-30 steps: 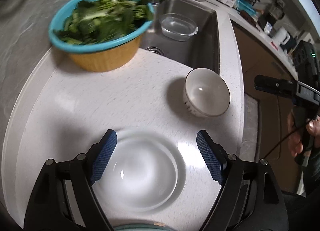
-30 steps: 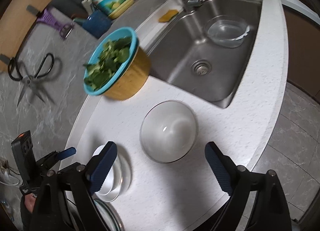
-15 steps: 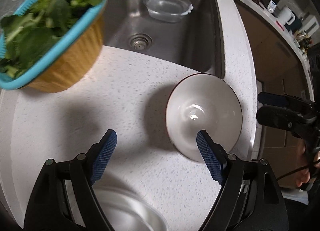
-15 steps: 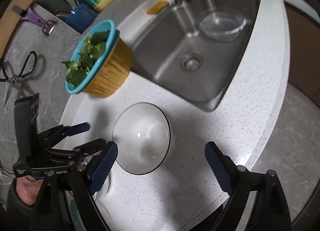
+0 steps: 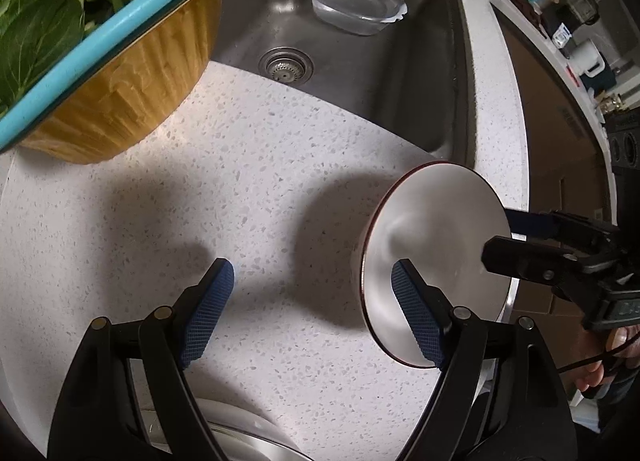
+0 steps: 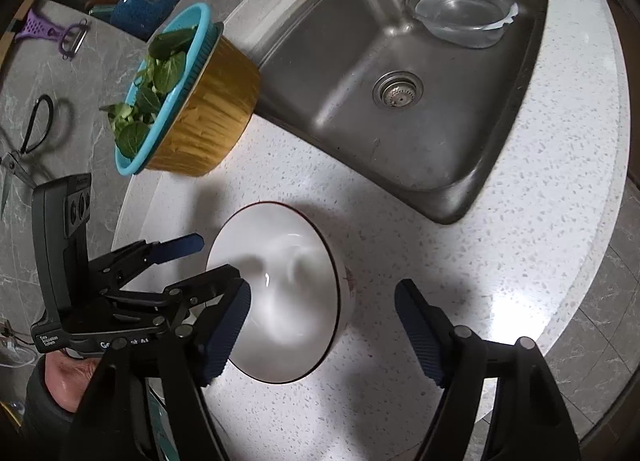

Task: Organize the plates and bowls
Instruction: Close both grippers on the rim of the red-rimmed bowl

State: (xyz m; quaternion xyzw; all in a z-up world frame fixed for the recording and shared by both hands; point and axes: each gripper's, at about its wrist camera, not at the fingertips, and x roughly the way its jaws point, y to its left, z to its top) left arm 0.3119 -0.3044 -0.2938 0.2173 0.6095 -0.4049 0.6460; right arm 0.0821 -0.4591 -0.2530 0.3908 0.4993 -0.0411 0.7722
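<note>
Bowls are not gathered yet, as far as I can tell from where I stand. The white bowl with the dark rim sits alone on the speckled counter, and both tongs are closing in on it from opposite sides. The right gripper has the bowl between its jaws, its left pad over the bowl's inside and its right pad out over the counter; the jaws are closing, though neither pad looks pressed against the wall so far. The left gripper is spread wide with only counter between its pads, its right pad reaching over the near rim of the bowl. Nothing is gripped by either one.

Behind the left tongs, at the bottom edge of their view, a pale curved rim of another dish shows; I take that for the stack the bowl should join, but too little is visible to be sure. Beyond both tongs a clear glass bowl lies in the sink, so it may need collecting too. The picking up, carrying and nesting all look to be ahead.
</note>
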